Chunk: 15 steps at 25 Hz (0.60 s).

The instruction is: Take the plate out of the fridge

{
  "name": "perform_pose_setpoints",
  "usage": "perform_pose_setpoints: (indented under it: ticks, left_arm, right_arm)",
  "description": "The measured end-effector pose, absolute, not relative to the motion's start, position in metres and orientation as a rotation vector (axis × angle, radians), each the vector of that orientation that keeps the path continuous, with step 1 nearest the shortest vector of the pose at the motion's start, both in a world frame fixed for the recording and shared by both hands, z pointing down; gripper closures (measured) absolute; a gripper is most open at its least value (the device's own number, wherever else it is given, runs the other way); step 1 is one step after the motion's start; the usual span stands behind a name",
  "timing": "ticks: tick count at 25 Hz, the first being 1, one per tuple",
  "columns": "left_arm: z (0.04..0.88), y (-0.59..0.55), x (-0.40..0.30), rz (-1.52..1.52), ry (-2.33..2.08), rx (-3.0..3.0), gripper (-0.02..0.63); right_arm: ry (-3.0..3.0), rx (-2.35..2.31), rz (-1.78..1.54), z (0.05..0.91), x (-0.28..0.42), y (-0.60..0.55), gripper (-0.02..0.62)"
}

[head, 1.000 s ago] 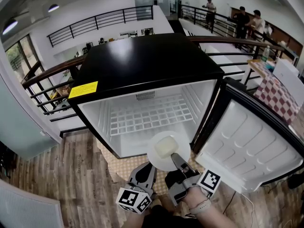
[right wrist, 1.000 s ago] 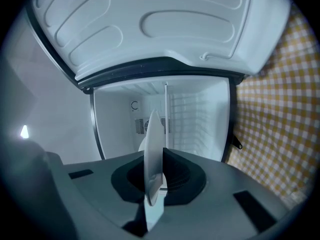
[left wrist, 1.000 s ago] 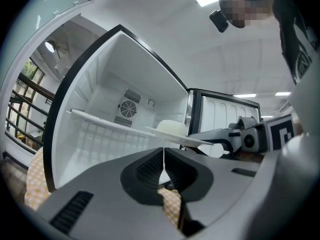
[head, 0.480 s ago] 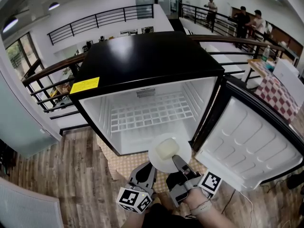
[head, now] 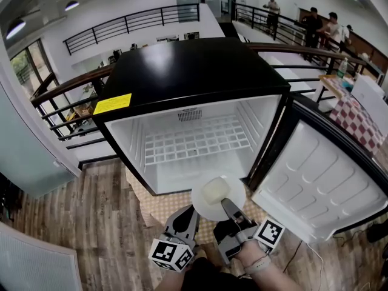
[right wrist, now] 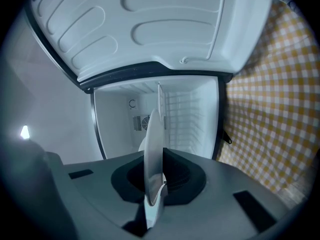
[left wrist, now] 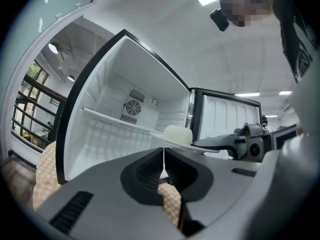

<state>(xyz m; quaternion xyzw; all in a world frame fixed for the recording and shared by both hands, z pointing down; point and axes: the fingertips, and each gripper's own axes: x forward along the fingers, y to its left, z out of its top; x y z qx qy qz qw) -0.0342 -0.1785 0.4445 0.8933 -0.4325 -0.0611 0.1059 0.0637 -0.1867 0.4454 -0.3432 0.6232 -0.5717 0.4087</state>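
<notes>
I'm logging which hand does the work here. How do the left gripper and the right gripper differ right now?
The right gripper is shut on the rim of the plate; the left gripper is shut on nothing. In the head view the right gripper reaches slightly further toward the open fridge, while the left gripper sits a little nearer the person. Both carry a marker cube, and both are closed.
</notes>
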Motion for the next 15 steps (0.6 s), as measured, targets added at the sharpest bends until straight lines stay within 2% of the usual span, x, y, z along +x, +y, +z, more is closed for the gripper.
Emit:
perform_pose_setpoints:
  ticks: [15]
  left_arm:
    - [0.455,-0.168,-0.046,-0.152,-1.334,2.602,0.591]
  right_arm:
    - [1.566,-0.851,-1.452,0.460,0.065,-0.176,0.552]
